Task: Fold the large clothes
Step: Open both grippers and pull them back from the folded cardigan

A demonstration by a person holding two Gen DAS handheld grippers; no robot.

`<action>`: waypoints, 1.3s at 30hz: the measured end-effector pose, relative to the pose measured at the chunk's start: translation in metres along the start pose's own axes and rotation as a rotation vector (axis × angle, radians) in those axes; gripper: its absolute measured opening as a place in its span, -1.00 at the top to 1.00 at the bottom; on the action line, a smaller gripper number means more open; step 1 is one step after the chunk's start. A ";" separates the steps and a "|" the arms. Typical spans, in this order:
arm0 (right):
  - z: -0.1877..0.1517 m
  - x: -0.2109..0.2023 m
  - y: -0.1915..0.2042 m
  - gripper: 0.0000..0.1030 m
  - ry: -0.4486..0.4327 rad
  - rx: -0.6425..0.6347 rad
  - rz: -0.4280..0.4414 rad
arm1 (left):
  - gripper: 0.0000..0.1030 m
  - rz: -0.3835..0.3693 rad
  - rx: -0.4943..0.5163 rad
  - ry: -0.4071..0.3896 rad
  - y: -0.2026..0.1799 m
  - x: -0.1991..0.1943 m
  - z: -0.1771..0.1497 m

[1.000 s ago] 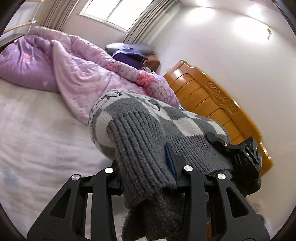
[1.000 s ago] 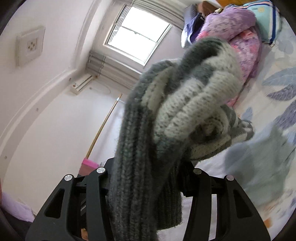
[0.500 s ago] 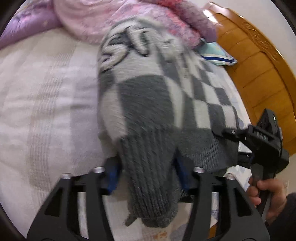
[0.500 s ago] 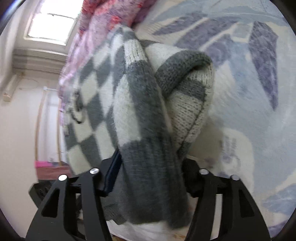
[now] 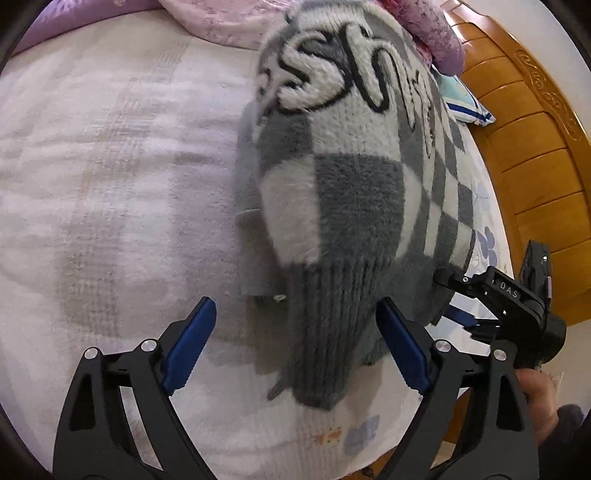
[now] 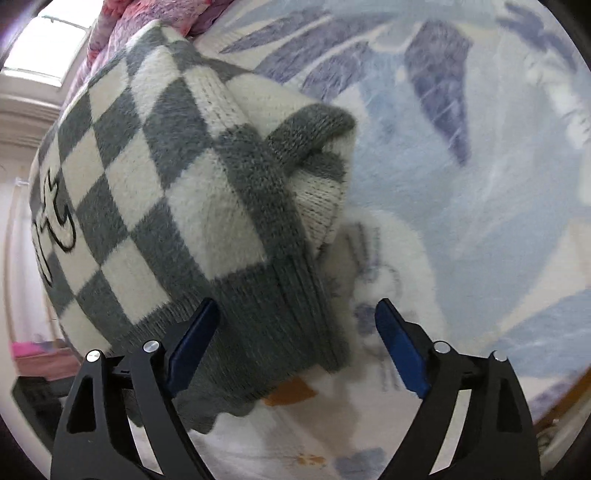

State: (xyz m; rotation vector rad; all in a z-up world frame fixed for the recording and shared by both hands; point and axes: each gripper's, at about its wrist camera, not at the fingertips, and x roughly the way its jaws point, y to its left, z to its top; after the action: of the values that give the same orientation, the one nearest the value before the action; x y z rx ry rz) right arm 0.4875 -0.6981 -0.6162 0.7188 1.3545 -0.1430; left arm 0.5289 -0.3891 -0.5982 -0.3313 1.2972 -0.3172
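A grey-and-white checkered knit sweater [image 5: 354,192] with white fuzzy lettering lies folded on the bed. Its ribbed grey hem points at me. My left gripper [image 5: 295,332] is open, its blue pads either side of the hem's left corner. My right gripper [image 6: 295,328] is open at the hem's right corner of the sweater [image 6: 177,192], with the hem against its left pad. The right gripper also shows in the left wrist view [image 5: 517,295] at the sweater's right edge.
The bed is covered by a pale pink sheet [image 5: 110,184] and a blue leaf-print sheet [image 6: 461,166]. A pink floral duvet [image 5: 229,18] is bunched at the far side. A wooden headboard [image 5: 535,147] stands to the right. A striped pillow [image 5: 461,103] lies by it.
Both grippers lowered the sweater onto the bed and opened, letting go of the hem. The sweater now lies flat and folded instead of hanging from the grippers.
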 end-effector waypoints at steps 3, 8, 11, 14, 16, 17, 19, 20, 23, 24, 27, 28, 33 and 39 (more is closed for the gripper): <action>-0.006 -0.014 0.022 -0.62 -0.031 -0.062 -0.080 | -0.73 -0.007 -0.032 -0.015 0.016 -0.020 -0.004; -0.034 -0.036 0.086 -0.62 -0.118 -0.218 -0.168 | -0.73 0.006 -0.048 -0.057 0.040 -0.060 -0.007; -0.069 -0.050 0.119 -0.62 -0.166 -0.311 -0.175 | -0.73 0.039 -0.028 -0.110 0.058 -0.086 -0.001; -0.098 -0.050 0.164 -0.62 -0.225 -0.379 -0.149 | -0.74 0.072 -0.005 -0.165 0.078 -0.109 0.005; -0.118 -0.045 0.204 -0.62 -0.246 -0.430 -0.114 | -0.74 0.088 -0.019 -0.198 0.099 -0.126 0.008; -0.126 -0.040 0.216 -0.62 -0.253 -0.447 -0.100 | -0.74 0.095 -0.026 -0.213 0.112 -0.135 0.008; -0.155 -0.026 0.264 -0.62 -0.244 -0.517 -0.068 | -0.74 0.129 -0.052 -0.240 0.144 -0.158 0.009; -0.167 -0.020 0.282 -0.62 -0.246 -0.539 -0.049 | -0.74 0.149 -0.062 -0.254 0.161 -0.171 0.008; -0.204 -0.003 0.338 -0.62 -0.279 -0.606 -0.025 | -0.75 0.236 -0.066 -0.298 0.210 -0.207 0.004; -0.218 0.000 0.357 -0.63 -0.296 -0.623 -0.014 | -0.77 0.254 -0.060 -0.298 0.224 -0.216 0.005; -0.252 0.011 0.410 -0.64 -0.345 -0.673 -0.035 | -0.77 0.296 -0.071 -0.294 0.269 -0.248 0.003; -0.261 0.012 0.422 -0.69 -0.362 -0.683 -0.037 | -0.77 0.302 -0.083 -0.306 0.285 -0.261 0.003; -0.296 0.006 0.471 -0.73 -0.363 -0.697 -0.039 | -0.77 0.328 -0.080 -0.341 0.317 -0.315 0.001; -0.322 -0.061 0.500 -0.79 -0.420 -0.685 -0.064 | -0.77 0.315 0.034 -0.396 0.296 -0.396 -0.003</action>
State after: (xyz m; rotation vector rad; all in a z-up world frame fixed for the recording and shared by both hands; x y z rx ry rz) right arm 0.4488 -0.1511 -0.3789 0.0568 0.9307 0.1156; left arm 0.4438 0.0421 -0.3721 -0.1462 0.9338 -0.0027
